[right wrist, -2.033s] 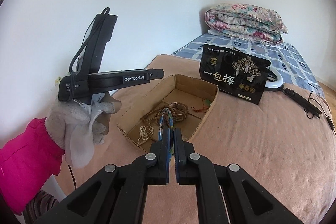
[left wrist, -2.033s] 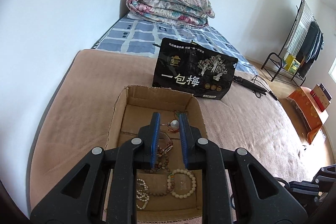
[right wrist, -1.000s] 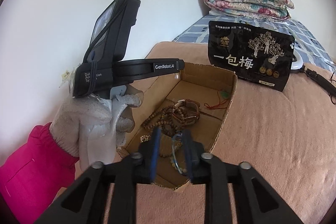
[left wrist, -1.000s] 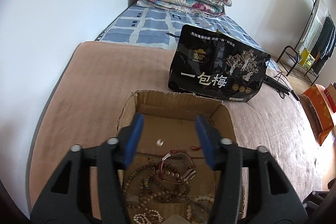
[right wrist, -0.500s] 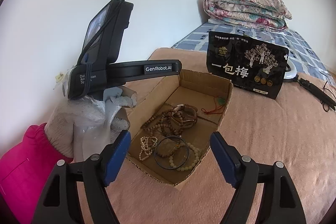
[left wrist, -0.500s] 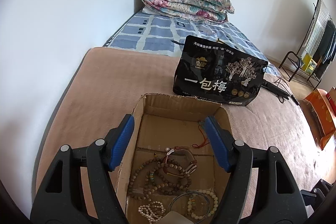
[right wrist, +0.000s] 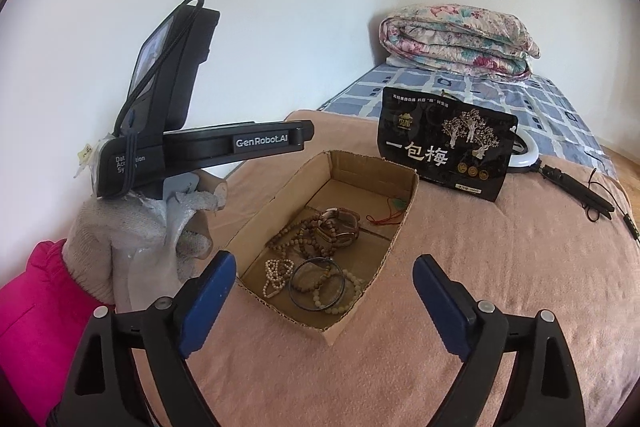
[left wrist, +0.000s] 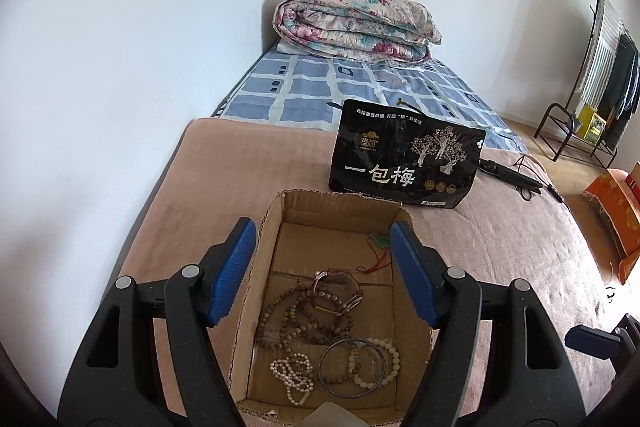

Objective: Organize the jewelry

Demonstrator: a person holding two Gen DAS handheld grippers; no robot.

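"GenRobot.AI" is printed on the left gripper (right wrist: 306, 135) at the upper left of the right wrist view. The black pouch (right wrist: 446, 151) reads "一包梅". The right gripper (right wrist: 324, 291) has just been opening; its jaws stand wide and empty. The left's jaws are also wide and empty. The jewelry (left wrist: 320, 323) lies in the cardboard box (left wrist: 340, 203) at lower centre.
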